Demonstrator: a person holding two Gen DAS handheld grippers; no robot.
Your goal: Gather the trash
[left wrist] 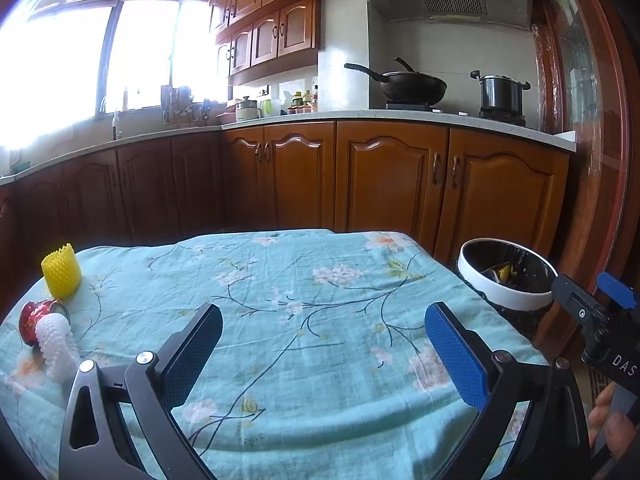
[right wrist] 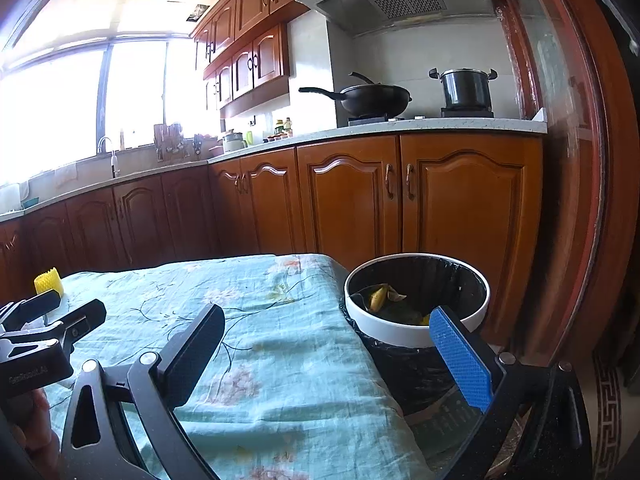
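Note:
On the floral blue tablecloth (left wrist: pixel 304 320) at the far left lie a yellow foam net sleeve (left wrist: pixel 61 275), a crushed red can (left wrist: pixel 35 320) and a white foam net sleeve (left wrist: pixel 56 346). My left gripper (left wrist: pixel 324 352) is open and empty above the cloth, right of them. My right gripper (right wrist: pixel 326 354) is open and empty at the table's right edge, its blue finger over the white-rimmed trash bin (right wrist: pixel 416 332). The bin, lined with a black bag, holds yellow peel scraps (right wrist: pixel 378 298). The bin also shows in the left wrist view (left wrist: pixel 506 294).
Wooden kitchen cabinets (left wrist: pixel 360 176) stand behind the table, with a wok (left wrist: pixel 412 86) and pot (left wrist: pixel 500 94) on the stove. A wooden door frame (right wrist: pixel 580 200) rises at the right beside the bin. The other gripper (right wrist: pixel 44 332) shows at the left.

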